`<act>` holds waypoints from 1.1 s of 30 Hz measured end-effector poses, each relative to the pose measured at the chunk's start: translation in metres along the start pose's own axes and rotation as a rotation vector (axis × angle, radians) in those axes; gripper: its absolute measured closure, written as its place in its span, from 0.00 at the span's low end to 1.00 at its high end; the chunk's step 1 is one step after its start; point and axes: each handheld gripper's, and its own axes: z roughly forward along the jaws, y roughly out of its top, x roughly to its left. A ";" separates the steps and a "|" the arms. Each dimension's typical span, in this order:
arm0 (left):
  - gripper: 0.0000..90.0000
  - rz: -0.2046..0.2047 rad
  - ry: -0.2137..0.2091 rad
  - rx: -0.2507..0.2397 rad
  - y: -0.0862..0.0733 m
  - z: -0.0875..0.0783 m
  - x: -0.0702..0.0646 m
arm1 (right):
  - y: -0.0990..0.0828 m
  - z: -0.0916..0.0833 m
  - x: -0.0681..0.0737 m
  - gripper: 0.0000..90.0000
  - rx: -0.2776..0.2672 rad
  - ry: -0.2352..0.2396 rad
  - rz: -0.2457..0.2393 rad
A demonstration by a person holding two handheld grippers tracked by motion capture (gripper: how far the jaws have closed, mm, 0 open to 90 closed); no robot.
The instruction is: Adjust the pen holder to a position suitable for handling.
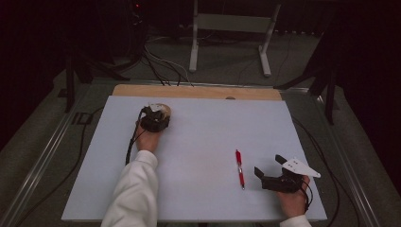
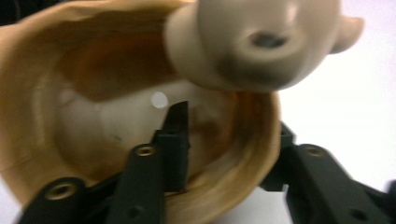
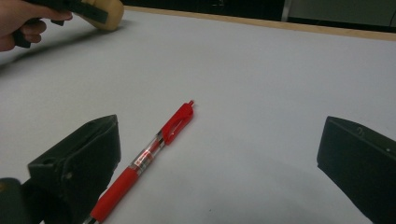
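A tan round cup (image 1: 164,109) stands at the far left of the white table (image 1: 203,127), with a pale rounded figure (image 2: 261,42) on its rim. My left gripper (image 1: 155,120) is over it. In the left gripper view (image 2: 231,123) one jaw reaches inside the cup (image 2: 93,116) and the other stands outside, so the wall lies between them; I see a gap at the inner jaw. A red pen (image 1: 239,169) lies near the front right. My right gripper (image 1: 268,165) rests just right of it, open, and the pen (image 3: 149,156) lies by its left jaw (image 3: 219,135).
A wooden strip (image 1: 198,91) runs along the table's far edge. Black cables (image 1: 130,144) trail from both grippers. A white frame stand (image 1: 231,28) and more cables sit on the floor beyond the table.
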 end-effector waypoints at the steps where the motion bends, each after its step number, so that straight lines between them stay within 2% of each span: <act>1: 0.76 0.004 0.000 -0.003 0.000 -0.001 -0.001 | 0.000 0.000 0.000 0.00 0.001 -0.001 -0.001; 7: 0.88 0.025 0.005 -0.029 -0.003 -0.005 -0.005 | 0.000 0.000 0.000 0.00 0.003 -0.002 -0.001; 12: 0.91 0.018 -0.012 -0.036 -0.002 -0.013 -0.003 | 0.000 0.000 0.000 0.00 0.002 -0.001 -0.001; 15: 0.91 0.028 -0.018 -0.036 -0.003 -0.017 -0.002 | 0.000 0.000 0.000 0.00 0.002 0.000 -0.001; 21: 0.92 0.049 -0.067 -0.036 -0.007 -0.023 -0.005 | 0.000 0.000 0.000 0.00 0.002 0.000 -0.001; 33: 0.91 0.125 -0.148 -0.011 -0.014 -0.036 -0.020 | 0.000 0.001 0.001 0.00 0.006 0.001 0.000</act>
